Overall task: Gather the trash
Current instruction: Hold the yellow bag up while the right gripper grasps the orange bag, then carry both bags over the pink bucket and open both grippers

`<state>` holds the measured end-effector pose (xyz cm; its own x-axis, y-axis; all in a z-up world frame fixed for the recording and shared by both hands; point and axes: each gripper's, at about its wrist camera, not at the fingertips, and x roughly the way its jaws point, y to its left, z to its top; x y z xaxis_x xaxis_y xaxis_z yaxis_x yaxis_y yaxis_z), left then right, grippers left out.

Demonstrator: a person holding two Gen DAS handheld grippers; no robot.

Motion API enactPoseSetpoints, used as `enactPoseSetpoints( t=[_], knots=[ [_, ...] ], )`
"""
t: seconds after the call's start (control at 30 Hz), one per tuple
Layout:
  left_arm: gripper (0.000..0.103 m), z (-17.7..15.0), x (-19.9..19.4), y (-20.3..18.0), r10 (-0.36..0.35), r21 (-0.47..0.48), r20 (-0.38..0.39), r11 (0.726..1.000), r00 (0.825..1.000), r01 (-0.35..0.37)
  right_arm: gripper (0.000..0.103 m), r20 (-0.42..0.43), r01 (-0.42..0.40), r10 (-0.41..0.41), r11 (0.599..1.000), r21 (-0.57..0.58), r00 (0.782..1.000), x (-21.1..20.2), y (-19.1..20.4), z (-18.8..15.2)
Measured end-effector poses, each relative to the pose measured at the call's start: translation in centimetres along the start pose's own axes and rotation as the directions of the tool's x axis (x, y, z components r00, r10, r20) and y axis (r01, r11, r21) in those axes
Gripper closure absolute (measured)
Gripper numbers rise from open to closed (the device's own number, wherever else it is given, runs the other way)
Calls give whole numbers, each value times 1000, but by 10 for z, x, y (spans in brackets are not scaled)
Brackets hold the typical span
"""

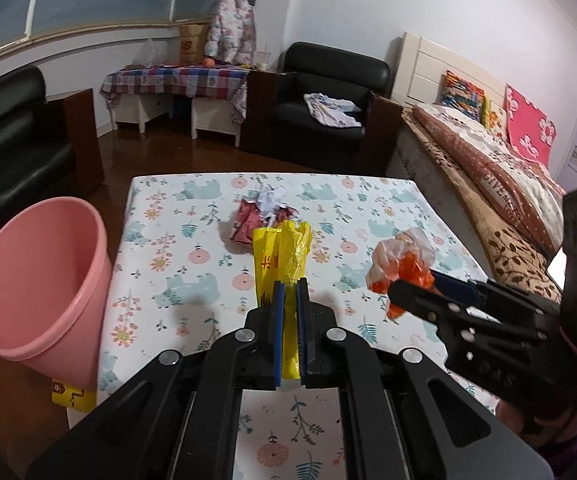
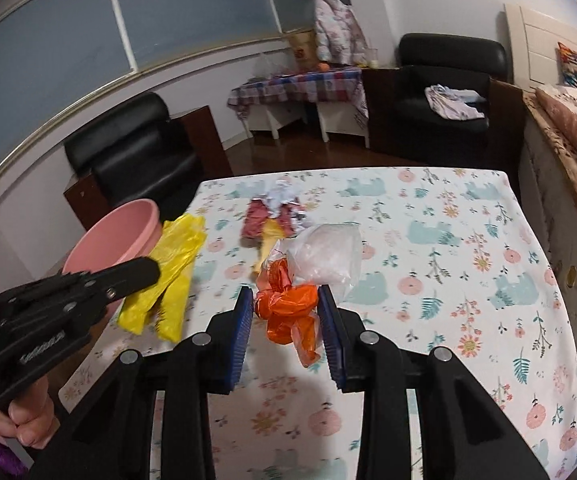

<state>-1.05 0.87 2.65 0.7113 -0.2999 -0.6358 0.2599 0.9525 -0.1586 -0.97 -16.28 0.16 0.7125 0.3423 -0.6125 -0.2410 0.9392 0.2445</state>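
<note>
Both loads hang over the floral worktop (image 1: 192,276), right of the pink bin (image 1: 40,280) standing at its left edge. The left gripper (image 1: 288,292), nearer the bin, is clamped on a yellow bag (image 1: 284,248) whose long axis runs along its fingers. The right gripper (image 2: 286,304), farther from the bin, pinches an orange-and-clear bag (image 2: 288,300). A red wrapper (image 1: 248,220) lies beyond, farther from the bin.
</note>
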Motion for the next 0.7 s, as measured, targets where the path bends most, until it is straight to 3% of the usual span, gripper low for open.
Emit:
enactPoseSetpoints(
  t=[0.7],
  knots=[
    [98, 3, -11, 36, 130, -102, 13, 987, 991, -128, 70, -18, -61, 59, 993, -100, 998, 6, 40, 2]
  ],
)
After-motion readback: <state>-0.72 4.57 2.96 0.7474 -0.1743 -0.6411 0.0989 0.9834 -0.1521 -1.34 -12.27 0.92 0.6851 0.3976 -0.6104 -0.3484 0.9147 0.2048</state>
